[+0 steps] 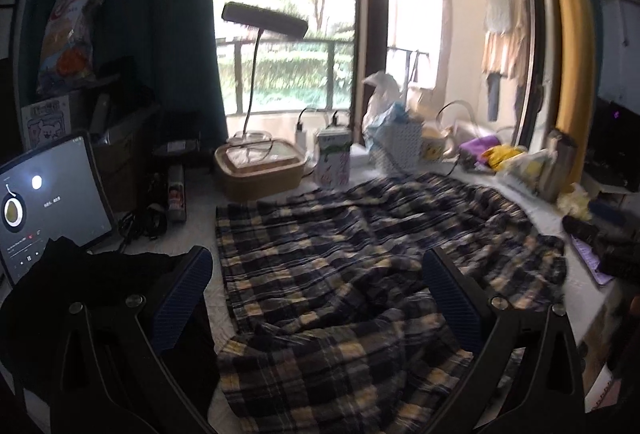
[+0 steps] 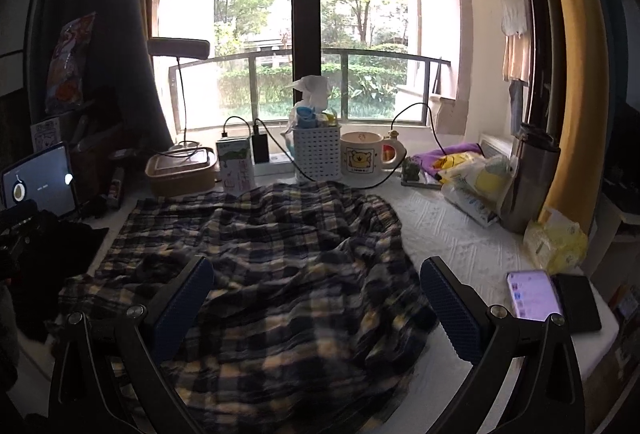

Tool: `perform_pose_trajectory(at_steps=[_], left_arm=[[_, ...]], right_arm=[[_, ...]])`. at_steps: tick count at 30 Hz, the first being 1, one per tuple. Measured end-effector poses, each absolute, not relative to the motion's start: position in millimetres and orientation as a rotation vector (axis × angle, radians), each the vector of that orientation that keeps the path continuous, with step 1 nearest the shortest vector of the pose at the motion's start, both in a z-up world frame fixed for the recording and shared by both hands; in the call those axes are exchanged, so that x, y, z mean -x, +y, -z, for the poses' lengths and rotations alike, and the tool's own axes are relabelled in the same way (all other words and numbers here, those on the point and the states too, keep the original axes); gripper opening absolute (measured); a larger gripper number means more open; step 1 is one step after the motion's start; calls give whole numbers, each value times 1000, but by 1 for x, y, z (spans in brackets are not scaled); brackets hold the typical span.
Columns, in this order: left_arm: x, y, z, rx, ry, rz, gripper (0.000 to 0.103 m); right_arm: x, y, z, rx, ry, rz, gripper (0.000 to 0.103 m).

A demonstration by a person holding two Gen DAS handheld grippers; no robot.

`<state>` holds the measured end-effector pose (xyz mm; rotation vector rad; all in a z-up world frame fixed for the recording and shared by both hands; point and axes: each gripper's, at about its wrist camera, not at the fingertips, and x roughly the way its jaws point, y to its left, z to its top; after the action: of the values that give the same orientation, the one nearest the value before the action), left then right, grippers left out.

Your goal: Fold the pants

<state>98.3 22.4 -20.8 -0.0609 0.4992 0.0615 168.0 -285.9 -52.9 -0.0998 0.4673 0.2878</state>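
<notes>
Plaid cotton in navy, cream and yellow makes up the pants, which we see lying crumpled across the white quilted table cover, bunched into soft ridges and overlapping folds rather than flat. From the left wrist view the same pants spread wide, one section doubled over near the camera.

Our left gripper hangs low over the near edge of the fabric, its two fingers spread wide apart with nothing between them; the ribbed blue pads have a fine rubbery texture. Our right gripper sits in the same pose over the cloth, fingers likewise parted and holding nothing.

Behind the pants stand a perforated white plastic basket, a rounded ceramic mug with a bear print, and a brushed steel tumbler. A glowing phone lies flat at the right, a lit tablet leans at the left, and a black garment lies heaped beside the left fingers.
</notes>
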Motion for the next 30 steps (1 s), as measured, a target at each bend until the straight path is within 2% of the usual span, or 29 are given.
perform_pose_trajectory(at_steps=[7,12,15,23,26,30], left_arm=[[-145,48,28,54,569,-116,102],[-186,69,44,66,653,-111,93],[-211,79,57,64,698,-114,89],[-272,91,82,25,835,-58,88],[-288,97,93,-7,875,-66,87],[-308,110,111,18,926,-72,62]], right_arm=[[-251,-300,47,135,512,-333,103],[-311,-304,50,167,564,-365,103],[-347,-302,59,192,602,-372,96],[-430,-299,94,133,735,-416,76],[-454,-297,105,110,788,-442,72],[-489,-297,119,69,883,-466,72]])
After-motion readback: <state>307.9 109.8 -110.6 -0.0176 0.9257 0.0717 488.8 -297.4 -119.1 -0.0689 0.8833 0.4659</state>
